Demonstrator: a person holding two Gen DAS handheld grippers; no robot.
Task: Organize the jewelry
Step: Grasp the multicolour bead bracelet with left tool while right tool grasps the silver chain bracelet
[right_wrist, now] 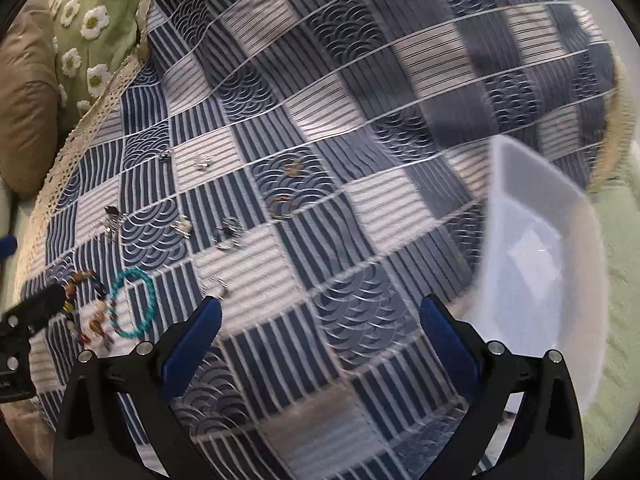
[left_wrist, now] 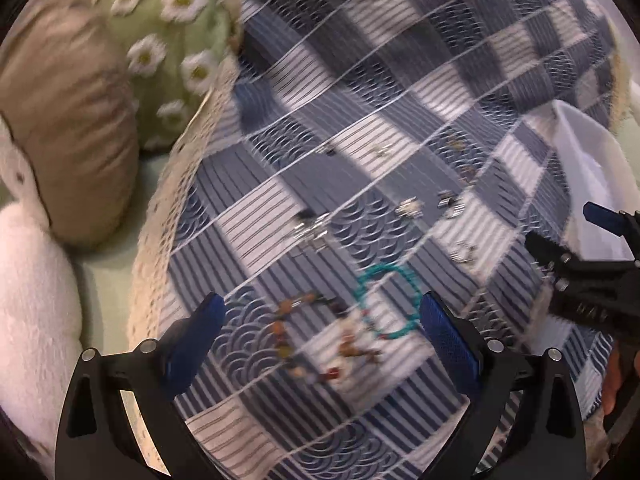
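Observation:
A turquoise bead bracelet (left_wrist: 390, 300) and a brown and amber bead bracelet (left_wrist: 316, 338) lie on the blue and white patchwork quilt (left_wrist: 360, 100). My left gripper (left_wrist: 322, 320) is open and empty, hovering just above them. Several small silver earrings (left_wrist: 314, 230) lie further out. My right gripper (right_wrist: 320, 316) is open and empty over bare quilt; both bracelets (right_wrist: 134, 304) lie to its left and a white plastic tray (right_wrist: 536, 248) to its right. The right gripper also shows in the left wrist view (left_wrist: 588, 268), beside the tray (left_wrist: 588, 168).
A green daisy cushion (left_wrist: 176, 36), a tan cushion (left_wrist: 64, 112) and a white plush (left_wrist: 32, 292) crowd the quilt's left edge. A lace trim (right_wrist: 96, 120) borders the quilt. Pale green bedding (right_wrist: 616, 280) lies beyond the tray.

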